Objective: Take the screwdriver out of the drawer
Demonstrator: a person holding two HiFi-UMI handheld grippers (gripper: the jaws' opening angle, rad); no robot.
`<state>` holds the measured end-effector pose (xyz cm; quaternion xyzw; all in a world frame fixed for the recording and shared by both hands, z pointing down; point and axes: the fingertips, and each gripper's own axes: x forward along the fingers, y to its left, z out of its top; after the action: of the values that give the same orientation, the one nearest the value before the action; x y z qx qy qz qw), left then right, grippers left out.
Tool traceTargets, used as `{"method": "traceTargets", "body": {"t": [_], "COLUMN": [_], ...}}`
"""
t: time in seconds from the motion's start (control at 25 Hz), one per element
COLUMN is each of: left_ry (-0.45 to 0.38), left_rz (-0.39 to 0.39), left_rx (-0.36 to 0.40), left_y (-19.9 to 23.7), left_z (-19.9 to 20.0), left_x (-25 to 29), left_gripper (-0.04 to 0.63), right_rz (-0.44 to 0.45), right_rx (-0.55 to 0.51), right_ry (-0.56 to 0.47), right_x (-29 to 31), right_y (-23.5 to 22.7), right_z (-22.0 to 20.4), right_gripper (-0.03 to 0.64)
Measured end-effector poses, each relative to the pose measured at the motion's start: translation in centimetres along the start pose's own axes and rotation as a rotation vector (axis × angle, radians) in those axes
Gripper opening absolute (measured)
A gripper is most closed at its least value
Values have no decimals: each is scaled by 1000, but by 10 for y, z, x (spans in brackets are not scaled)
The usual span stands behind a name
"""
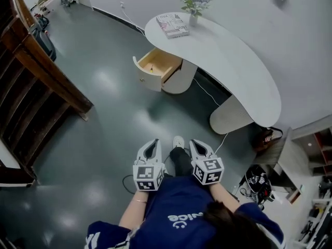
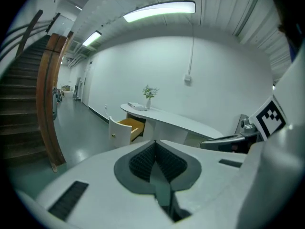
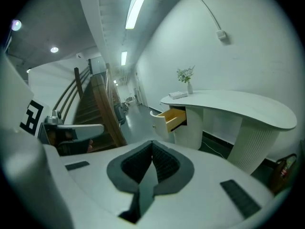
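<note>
An open drawer (image 1: 155, 66) with a pale wood inside juts from the curved white desk (image 1: 228, 56), far ahead of me. It also shows in the left gripper view as the drawer (image 2: 125, 128) and in the right gripper view as the drawer (image 3: 167, 119). No screwdriver can be seen from here. My left gripper (image 1: 152, 148) and right gripper (image 1: 199, 149) are held close to my body, side by side, both shut with nothing between their pads. Both point toward the desk across the floor.
A book (image 1: 173, 25) and a small vase of flowers (image 1: 194, 7) sit on the desk top. A wooden staircase (image 1: 31, 82) rises at the left. Cables and a bag (image 1: 259, 183) lie at the right, and a cord (image 1: 207, 95) runs under the desk.
</note>
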<state>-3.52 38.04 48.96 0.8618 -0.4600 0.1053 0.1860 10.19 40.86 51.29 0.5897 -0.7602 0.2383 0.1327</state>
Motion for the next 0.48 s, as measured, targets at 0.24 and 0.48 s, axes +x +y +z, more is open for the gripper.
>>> {"method": "traceTargets", "body": {"t": [0.24,0.48], "left_ry": [-9,-19], "left_rz": [98,152], "left_rx": [-1,30], "left_y": [30,53], "left_z": [13,40], "left_x": [21,57], "left_gripper": [5,3], "right_rz": [27,40], "right_rx": [-46,-33], "right_ry": [-25,-45], "right_x": [38,92], "right_y": [-6,-29], "right_z": [27,68], "right_gripper": [8,6]}}
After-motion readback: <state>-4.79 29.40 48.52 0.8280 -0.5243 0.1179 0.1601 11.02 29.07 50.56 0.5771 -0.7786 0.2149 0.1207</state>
